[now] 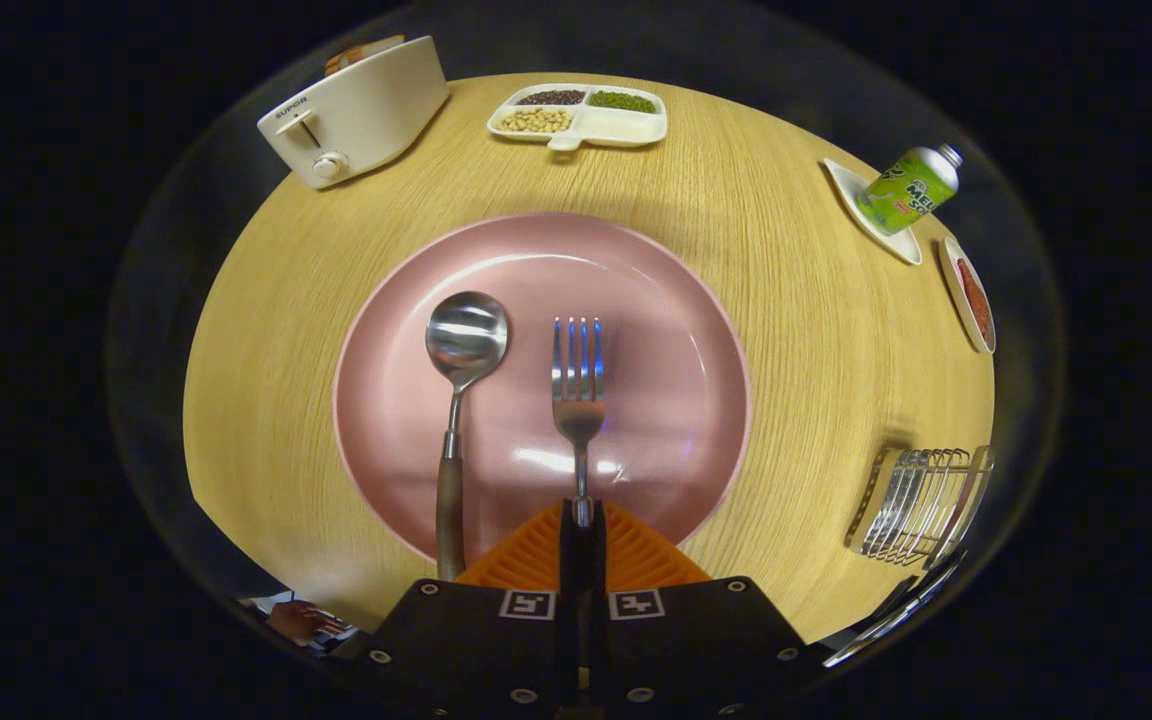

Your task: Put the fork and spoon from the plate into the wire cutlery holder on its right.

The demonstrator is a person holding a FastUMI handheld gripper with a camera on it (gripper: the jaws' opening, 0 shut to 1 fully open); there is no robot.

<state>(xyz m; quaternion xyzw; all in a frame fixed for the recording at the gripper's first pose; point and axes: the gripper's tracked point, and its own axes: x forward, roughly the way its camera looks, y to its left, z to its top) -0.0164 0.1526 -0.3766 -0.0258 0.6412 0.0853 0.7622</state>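
A pink plate (666, 300) sits on the round wooden table just ahead of my fingers. A steel fork (578, 385) points away from me over the plate's middle, and my gripper (582, 522) is shut on its handle, the two fingers pressed together around it. Whether the fork rests on the plate or hangs just above it I cannot tell. A spoon (463, 345) with a wooden handle lies on the plate to the left of the fork, its handle reaching over the near rim beside my fingers. The wire cutlery holder (921, 500) stands on the table to the right of the plate.
A cream toaster (356, 112) stands at the far left. A white divided tray (581, 115) of beans lies at the far middle. A green can (908, 190) lies tilted on a small white dish at the far right, with a small dish (971, 295) of red food nearer.
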